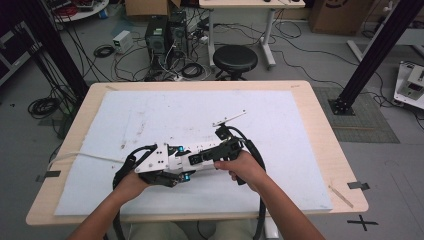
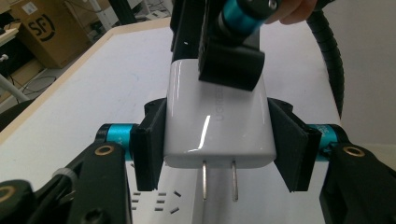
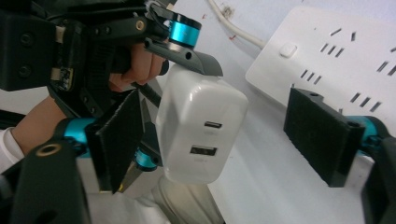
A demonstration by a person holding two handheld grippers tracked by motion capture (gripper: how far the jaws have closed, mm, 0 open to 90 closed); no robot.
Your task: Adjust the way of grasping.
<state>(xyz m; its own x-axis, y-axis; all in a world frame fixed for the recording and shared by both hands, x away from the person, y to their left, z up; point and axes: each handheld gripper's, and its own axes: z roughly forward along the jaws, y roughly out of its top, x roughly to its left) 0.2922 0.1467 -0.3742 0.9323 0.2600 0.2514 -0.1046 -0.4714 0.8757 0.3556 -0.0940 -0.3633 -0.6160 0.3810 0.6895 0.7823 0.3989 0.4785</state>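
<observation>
Left gripper (image 2: 217, 154) is clamped on the white charger (image 2: 217, 123), with its two pads pressing the charger's side faces. In the left gripper view the two metal prongs (image 2: 219, 179) are pointing toward 6 o'clock, down at the power strip (image 2: 154, 203) lying on the white mat (image 1: 150, 115).

The right gripper (image 3: 224, 135) is being brought around the same charger from its port end. Its jaws are standing apart, one pad (image 3: 116, 140) lying very near the charger's side at 9 o'clock, while the other pad (image 3: 322, 135) is well apart at 3 o'clock. No pressing is being seen there, so the charger is not being held by it yet.

The step in hand is judged to be a handover or a regrip. For doing it well, the left grip should be kept firm until the right pads are pressing flat on two opposite faces. The USB ports (image 3: 208, 137) should be left uncovered, and the prongs should be kept free of the pads. The charger should not be twisted while both grippers are touching it.

In the high view both grippers are meeting just beside each other at 6 o'clock of the mat, near the person's edge of the table (image 1: 320, 130).
</observation>
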